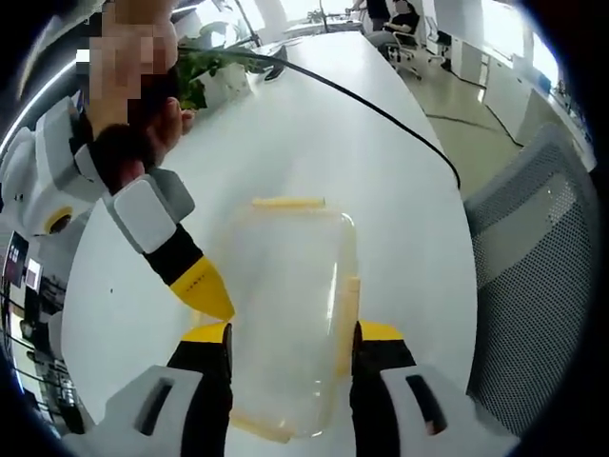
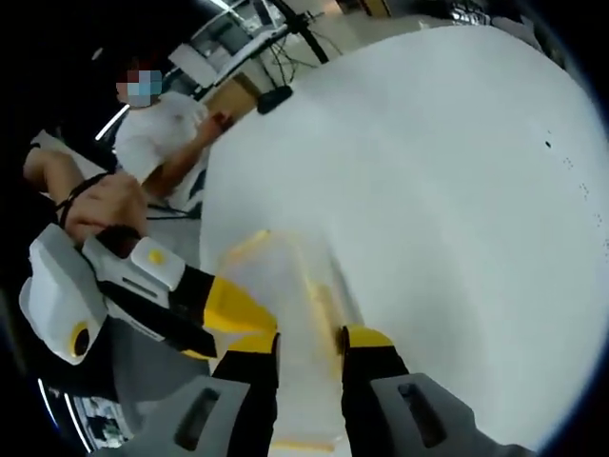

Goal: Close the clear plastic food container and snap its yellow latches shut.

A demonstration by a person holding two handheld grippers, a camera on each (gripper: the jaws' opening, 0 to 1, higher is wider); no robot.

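Observation:
The clear plastic container (image 1: 285, 286) lies on the white table (image 1: 314, 124) with its lid on. Yellow latches show on its far end (image 1: 287, 202) and along its right side (image 1: 349, 305). My left gripper (image 1: 293, 335) is open, its jaws standing wide over the container's near half. My right gripper (image 1: 217, 303) comes in from the left, its yellow tip at the container's left edge. In the right gripper view, my right gripper (image 2: 309, 341) has its jaws narrowly apart, shut on a long yellow latch (image 2: 324, 300) of the container (image 2: 285, 271). The left gripper (image 2: 219, 328) sits close beside it.
A black cable (image 1: 381, 109) runs across the table, with a potted plant (image 1: 214, 71) at the far end. A grey mesh chair (image 1: 542, 257) stands at the table's right edge. A person in white (image 2: 162, 133) sits beyond the table (image 2: 457, 190).

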